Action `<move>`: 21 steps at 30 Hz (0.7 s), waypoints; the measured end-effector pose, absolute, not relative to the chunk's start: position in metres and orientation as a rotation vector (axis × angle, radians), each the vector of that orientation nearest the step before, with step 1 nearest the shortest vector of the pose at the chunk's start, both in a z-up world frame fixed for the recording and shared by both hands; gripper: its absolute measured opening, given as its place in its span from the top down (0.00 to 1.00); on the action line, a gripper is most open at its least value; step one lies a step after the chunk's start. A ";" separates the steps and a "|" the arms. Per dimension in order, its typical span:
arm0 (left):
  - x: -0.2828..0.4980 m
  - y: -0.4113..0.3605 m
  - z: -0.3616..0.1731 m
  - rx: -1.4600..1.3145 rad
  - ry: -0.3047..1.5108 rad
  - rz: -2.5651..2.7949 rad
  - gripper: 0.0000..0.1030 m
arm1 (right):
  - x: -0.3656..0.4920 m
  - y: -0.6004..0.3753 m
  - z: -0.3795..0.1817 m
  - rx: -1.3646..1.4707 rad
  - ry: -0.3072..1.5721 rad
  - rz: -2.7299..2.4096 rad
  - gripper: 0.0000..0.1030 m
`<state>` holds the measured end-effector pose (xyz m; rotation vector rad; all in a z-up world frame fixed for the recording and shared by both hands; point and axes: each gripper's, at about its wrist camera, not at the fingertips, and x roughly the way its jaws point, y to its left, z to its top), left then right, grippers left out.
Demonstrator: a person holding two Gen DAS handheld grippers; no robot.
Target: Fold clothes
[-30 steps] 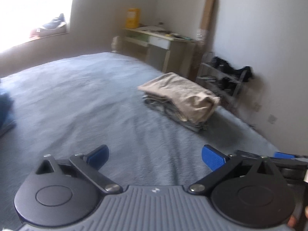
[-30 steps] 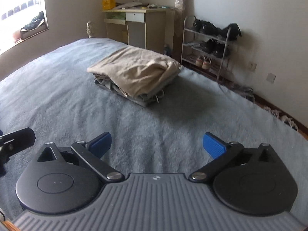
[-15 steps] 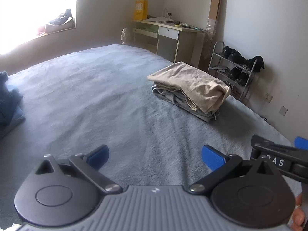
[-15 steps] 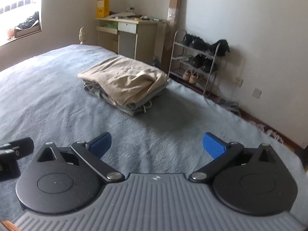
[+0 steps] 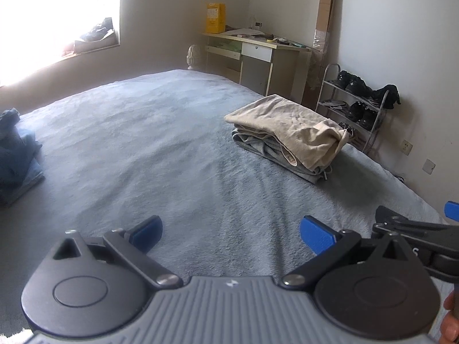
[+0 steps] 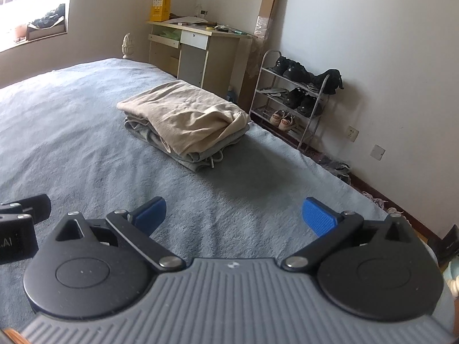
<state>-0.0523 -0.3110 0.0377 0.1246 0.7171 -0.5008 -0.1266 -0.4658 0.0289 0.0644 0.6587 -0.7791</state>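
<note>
far out to the left of the left claw [image 5: 231,233], at the edge of its view, a heap of blue denim clothes [image 5: 15,154] sits on the grey-blue blanket [image 5: 137,143]. the left claw itself hangs over bare blanket with its blue pads [image 5: 317,235] spread wide and nothing between them. ahead of it and off to its right lies the folded stack [image 5: 287,132], a beige garment on top of a grey one, resting on the blanket near the bed's far right edge. just right of the left claw, the front of the right claw pokes into that view.

the right claw [image 6: 235,216] is likewise gaping wide and empty above the blanket, and the folded stack [image 6: 186,120] lies ahead of it, slightly to its left, well apart from its pads [image 6: 318,218]. behind the stack stands a desk [image 6: 198,48], and further right of the right claw a wire shoe rack [image 6: 292,97] holds shoes against the white wall.
</note>
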 end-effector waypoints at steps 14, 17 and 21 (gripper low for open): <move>-0.053 -0.310 0.037 0.123 0.737 -0.505 0.00 | -0.127 -0.467 0.024 0.101 0.684 -0.758 0.01; -0.055 -0.310 0.037 0.122 0.738 -0.508 0.00 | -0.127 -0.466 0.024 0.099 0.688 -0.751 0.01; -0.056 -0.311 0.038 0.123 0.736 -0.511 0.00 | -0.127 -0.467 0.024 0.101 0.693 -0.750 0.01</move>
